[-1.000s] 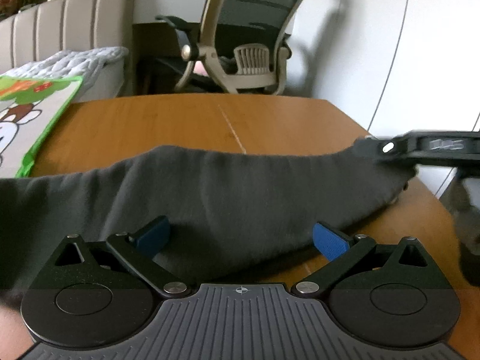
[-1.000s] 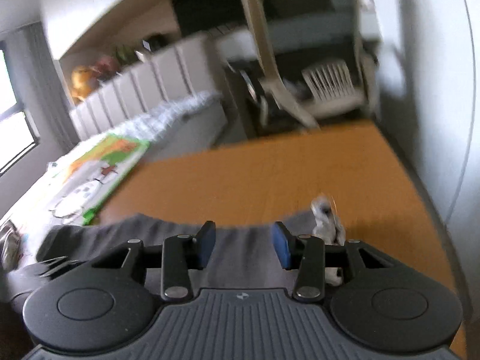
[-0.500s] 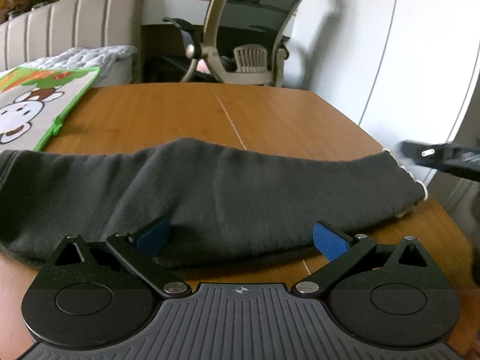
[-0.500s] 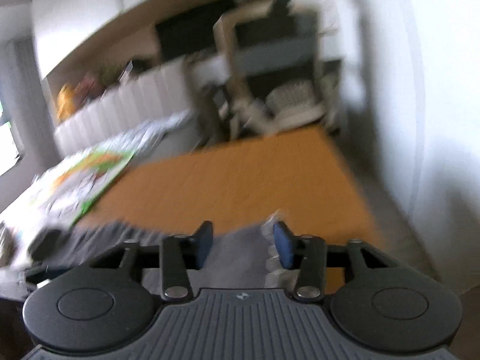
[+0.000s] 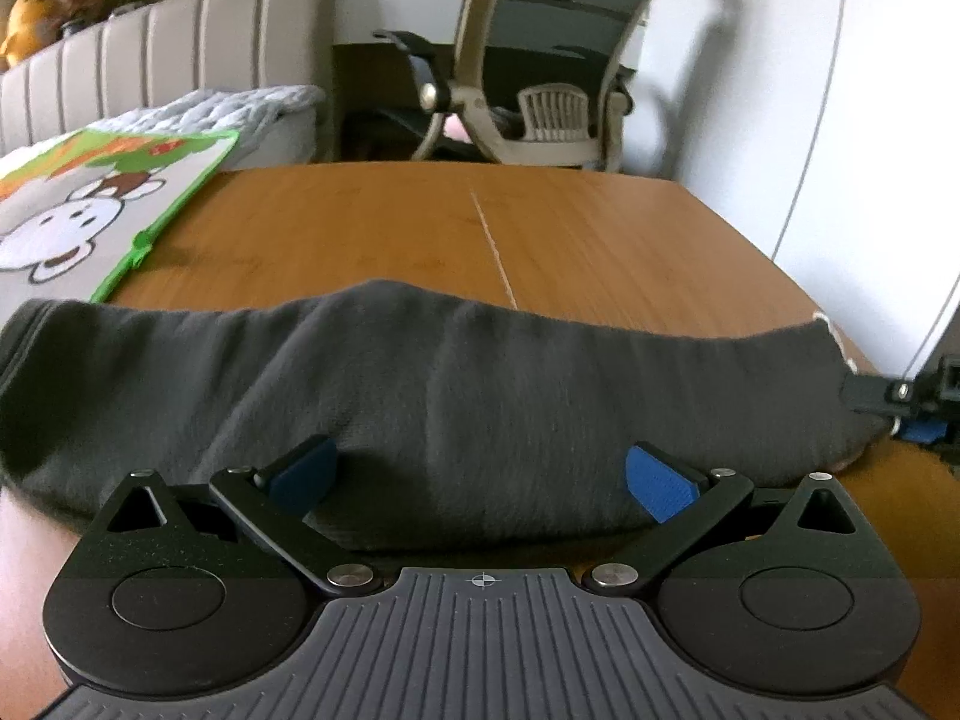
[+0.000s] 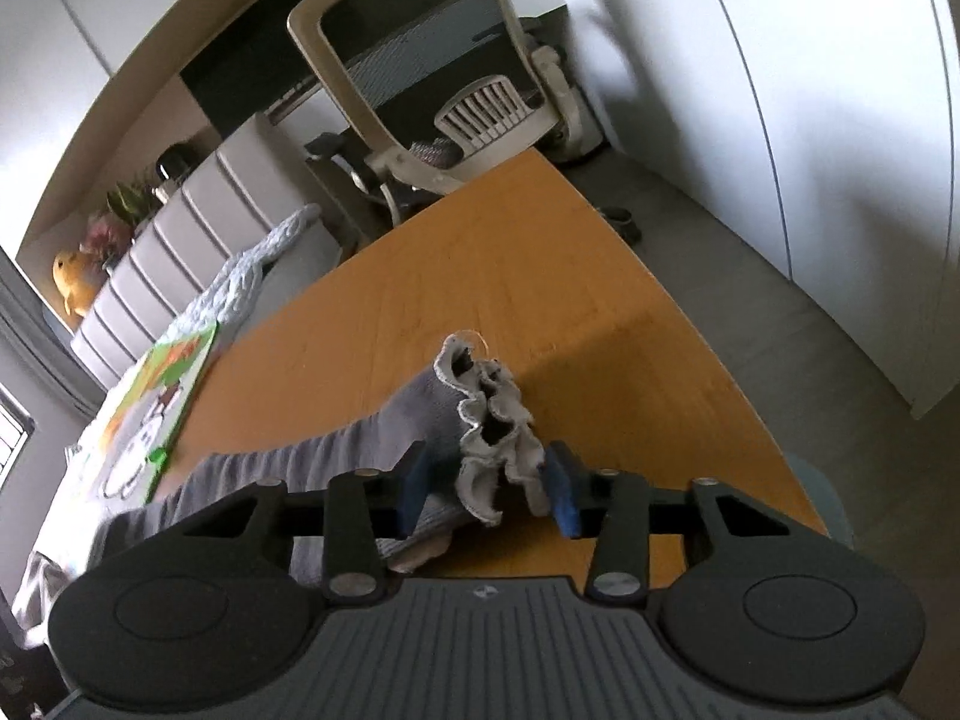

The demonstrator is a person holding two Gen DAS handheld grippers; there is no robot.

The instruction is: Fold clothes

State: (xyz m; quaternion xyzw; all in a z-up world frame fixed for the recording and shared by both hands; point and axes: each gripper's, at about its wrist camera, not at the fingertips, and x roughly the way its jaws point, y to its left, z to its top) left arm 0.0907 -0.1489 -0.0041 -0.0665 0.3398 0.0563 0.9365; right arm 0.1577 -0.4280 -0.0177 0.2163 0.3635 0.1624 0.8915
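- Right gripper [image 6: 489, 489], black with blue pads, jaws just closing, narrowed onto the bunched pale-edged end of the dark grey knit garment [image 6: 336, 450]; both pads against the ruffles.
- Left gripper [image 5: 480, 483], same build, jaws spread wide over the garment's near edge, gripping nothing.
- Garment stretched in a long band across the near part of the orange-brown wooden table [image 5: 420, 228].
- At 10 o'clock in the left view, green-bordered cartoon-print mat [image 5: 78, 210].
- At 12 o'clock, beige-framed mesh office chair [image 5: 540, 54].
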